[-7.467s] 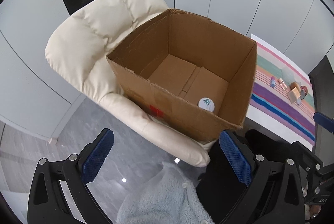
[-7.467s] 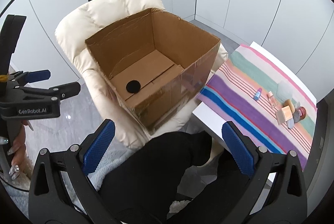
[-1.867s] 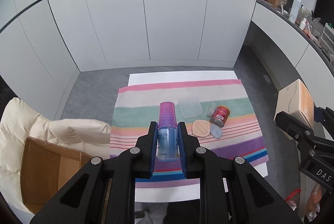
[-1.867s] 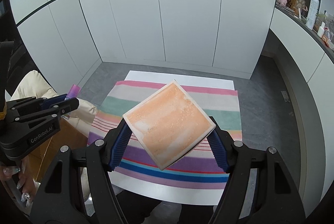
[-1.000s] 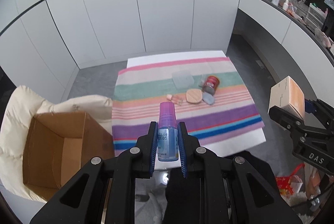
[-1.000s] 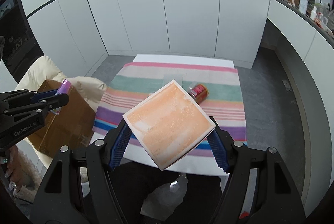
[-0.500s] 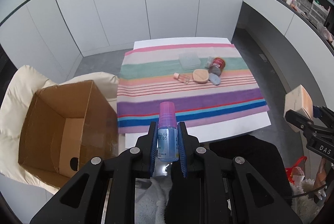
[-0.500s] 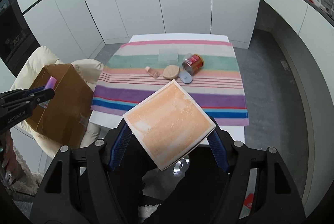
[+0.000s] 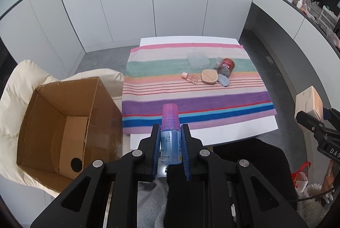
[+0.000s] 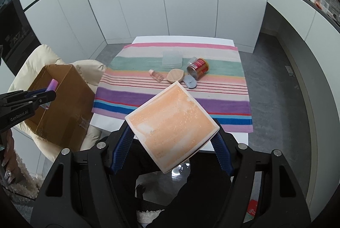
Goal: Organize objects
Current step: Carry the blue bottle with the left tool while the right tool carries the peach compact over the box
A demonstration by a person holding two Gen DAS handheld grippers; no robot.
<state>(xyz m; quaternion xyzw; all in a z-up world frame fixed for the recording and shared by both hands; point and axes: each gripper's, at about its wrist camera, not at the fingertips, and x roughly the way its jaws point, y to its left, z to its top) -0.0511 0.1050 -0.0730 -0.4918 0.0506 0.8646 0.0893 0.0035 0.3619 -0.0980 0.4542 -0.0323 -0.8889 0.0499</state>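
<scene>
A small blue bottle with a purple cap [image 9: 170, 138] is clamped upright between the blue pads of the left gripper [image 9: 170, 150]. An orange-faced square box [image 10: 172, 127] is gripped cornerwise by the right gripper [image 10: 172, 150], with its jaws spread wide around it. In the left wrist view, an open cardboard box [image 9: 57, 121] is seen at nine o'clock of the bottle, seated on a cream armchair [image 9: 12, 87]; a dark round item, too small to be identified, lies in its bottom. At twelve o'clock a striped cloth [image 9: 191, 100] is spread over a white table [image 9: 212, 134]. On the cloth are grouped a clear lidded case [image 9: 197, 60], a red can [image 9: 226, 66] on its side, a tan compact [image 9: 209, 77], a grey-blue oval piece [image 9: 224, 80] and a small pink bottle [image 9: 190, 77].
</scene>
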